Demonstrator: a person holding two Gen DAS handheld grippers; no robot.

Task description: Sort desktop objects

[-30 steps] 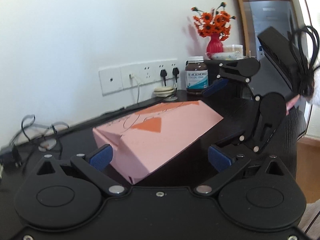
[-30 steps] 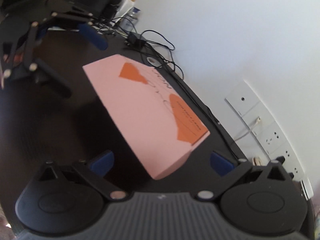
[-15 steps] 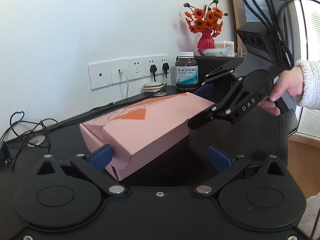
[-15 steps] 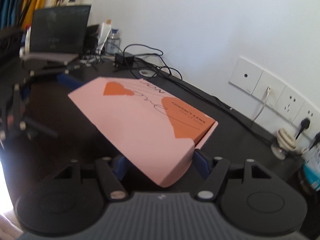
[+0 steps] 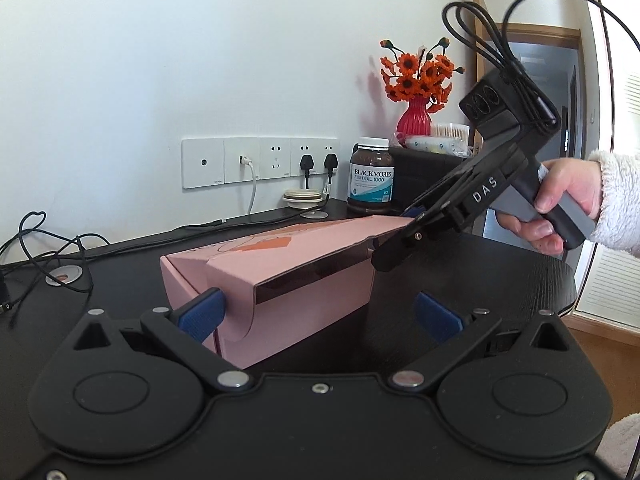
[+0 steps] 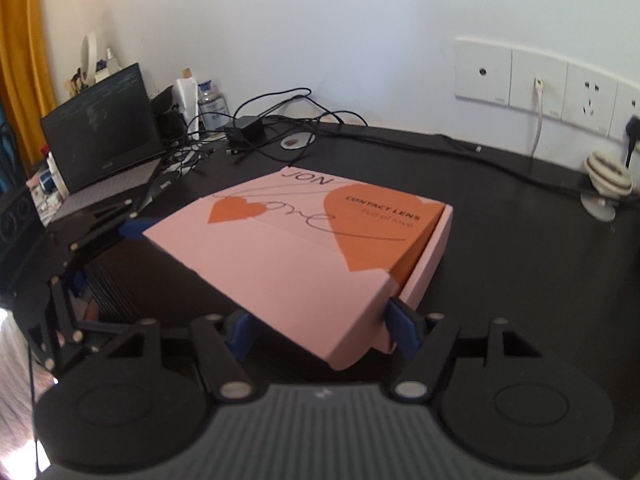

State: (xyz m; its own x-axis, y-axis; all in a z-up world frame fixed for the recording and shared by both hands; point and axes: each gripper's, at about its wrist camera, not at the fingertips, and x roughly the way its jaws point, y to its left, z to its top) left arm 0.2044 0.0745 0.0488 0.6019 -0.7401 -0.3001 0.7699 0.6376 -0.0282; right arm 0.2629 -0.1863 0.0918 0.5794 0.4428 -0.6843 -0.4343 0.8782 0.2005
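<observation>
On black counter [image 6: 520,280] | pink cardboard box [image 6: 304,248] was clamped by right gripper [image 6: 324,332], jaws just closed | left gripper [image 5: 320,312] jaws were held open | box was judged ready for sorting.

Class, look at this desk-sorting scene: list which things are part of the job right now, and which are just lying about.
In the job:
- pink box
- right hand-held gripper, closed on the box's near end
- left hand-held gripper, open beside it

Lying about:
- fish oil bottle
- flower vase
- laptop
- tangled cables
</observation>
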